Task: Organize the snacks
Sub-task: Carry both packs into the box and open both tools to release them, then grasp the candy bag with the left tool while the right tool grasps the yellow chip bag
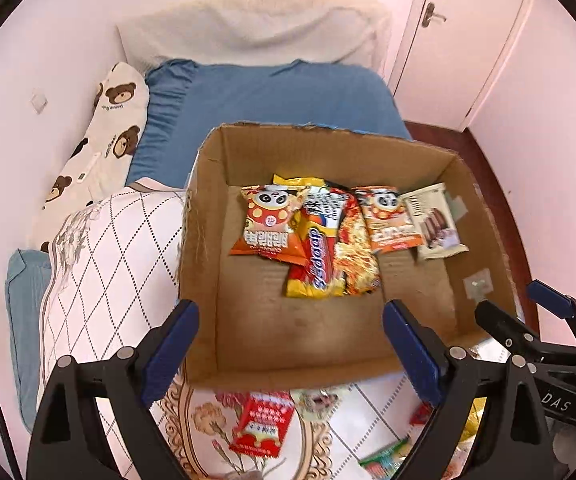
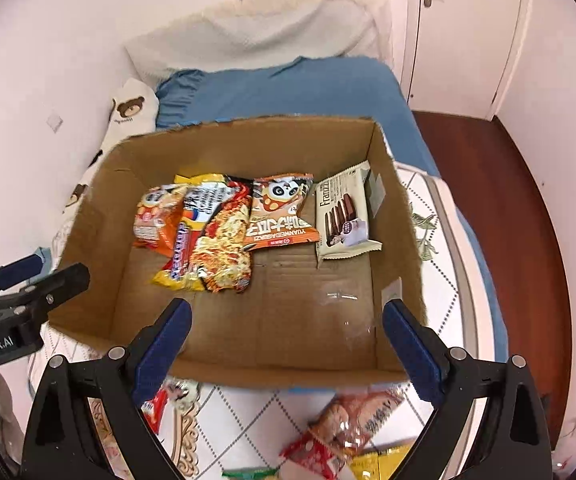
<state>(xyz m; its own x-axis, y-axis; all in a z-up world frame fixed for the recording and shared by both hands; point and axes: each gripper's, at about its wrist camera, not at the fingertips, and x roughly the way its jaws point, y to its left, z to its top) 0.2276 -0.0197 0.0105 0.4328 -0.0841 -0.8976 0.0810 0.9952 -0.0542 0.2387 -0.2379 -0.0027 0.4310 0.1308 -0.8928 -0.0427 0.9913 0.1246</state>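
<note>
On the bed (image 1: 280,92) sits your cardboard box (image 1: 328,148), with five snack packs lined up along its far side: two panda bags (image 1: 268,224), a yellow pack (image 1: 320,268), noodles (image 1: 356,256) and a wafer pack (image 2: 344,216). Both your left gripper (image 1: 288,352) and right gripper (image 2: 284,348) hang over the near wall, jaws wide apart, holding nothing. More snacks (image 2: 340,432) lie loose on the quilt (image 1: 116,264) below.
</note>
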